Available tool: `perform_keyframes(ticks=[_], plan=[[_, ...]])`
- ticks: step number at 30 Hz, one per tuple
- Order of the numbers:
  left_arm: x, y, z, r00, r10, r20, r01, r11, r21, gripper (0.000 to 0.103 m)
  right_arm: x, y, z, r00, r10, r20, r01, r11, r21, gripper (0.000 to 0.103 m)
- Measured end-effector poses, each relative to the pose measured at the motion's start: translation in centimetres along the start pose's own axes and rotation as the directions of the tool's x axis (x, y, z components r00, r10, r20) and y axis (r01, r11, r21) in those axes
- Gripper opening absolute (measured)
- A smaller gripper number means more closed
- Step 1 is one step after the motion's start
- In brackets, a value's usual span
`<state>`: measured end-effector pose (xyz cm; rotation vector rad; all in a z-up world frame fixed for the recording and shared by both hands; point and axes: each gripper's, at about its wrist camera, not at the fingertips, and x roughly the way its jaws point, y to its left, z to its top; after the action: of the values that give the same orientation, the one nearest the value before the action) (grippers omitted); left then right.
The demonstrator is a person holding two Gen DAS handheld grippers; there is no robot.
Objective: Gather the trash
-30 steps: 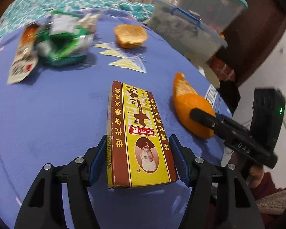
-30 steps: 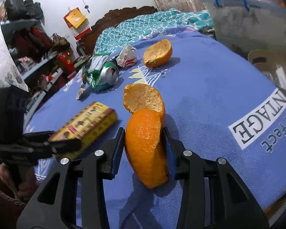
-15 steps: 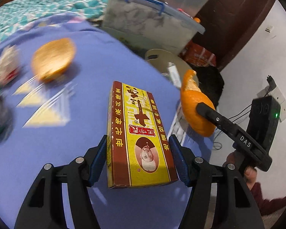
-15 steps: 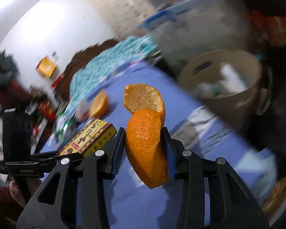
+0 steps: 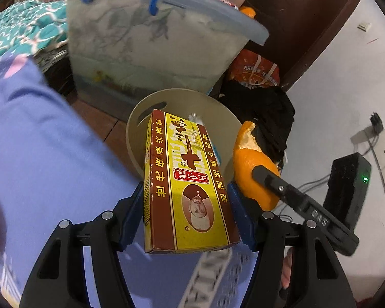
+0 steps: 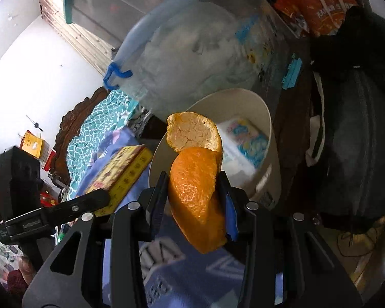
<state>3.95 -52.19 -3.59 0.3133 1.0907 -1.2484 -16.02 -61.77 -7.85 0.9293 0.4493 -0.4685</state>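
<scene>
My left gripper is shut on a yellow and brown carton and holds it in the air over the beige trash bin beside the bed. My right gripper is shut on a large piece of orange peel and holds it over the same bin. The peel also shows in the left wrist view, right of the carton. The carton shows in the right wrist view, left of the peel. Wrappers lie in the bin.
A clear storage tub with blue handles stands behind the bin. The blue bedspread lies at the left. A black bag and an orange bag sit at the right by the wall.
Both grippers swung right off the bed with their loads and now hang over the trash bin. The can, wrappers and other peel on the bed have left the view.
</scene>
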Motion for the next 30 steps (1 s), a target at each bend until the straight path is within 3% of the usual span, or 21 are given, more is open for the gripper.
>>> perform_keyframes(ticks=[2,3,5,14,17,23,30], plan=[[1.3,-0.2,1.0,1.0,0.005,0.0,-0.005,1.0,0.003,0.062,0.7,-0.2,0.5,1.0,0.001,0.006,-0.001,1.0,0.012,0.056],[2.2,-0.4,1.5,1.0,0.013,0.001,-0.013,1.0,0.006,0.063,1.0,-0.3,0.7,1.0,0.006,0.012,-0.006,1.0,0.015,0.071],[2.9,-0.3,2.1,0.999,0.045,0.0,-0.045,0.999,0.005,0.075,1.1,-0.3,1.0,0.999,0.003,0.037,-0.004,1.0,0.014,0.078],[-1.6,2.2,0.0,0.994,0.062,0.089,-0.059,0.997,-0.042,0.074,-2.2,-0.4,0.1,0.99,0.003,0.141,-0.009,0.999,0.042,0.074],[-4.3,2.6,-2.5,0.982,0.156,0.108,-0.153,0.988,-0.035,0.074,-3.1,-0.1,-1.1,0.991,0.014,0.136,-0.022,0.998,0.059,0.073],[-7.7,2.7,-8.0,0.955,0.271,0.121,-0.273,0.962,0.0,0.074,-4.6,2.1,-5.2,0.994,-0.007,0.108,0.001,0.998,0.06,0.073],[-11.9,3.2,-13.4,0.921,0.36,0.151,-0.367,0.93,0.019,0.074,-5.4,5.2,-9.8,0.999,-0.015,0.045,0.013,0.998,0.058,0.074]])
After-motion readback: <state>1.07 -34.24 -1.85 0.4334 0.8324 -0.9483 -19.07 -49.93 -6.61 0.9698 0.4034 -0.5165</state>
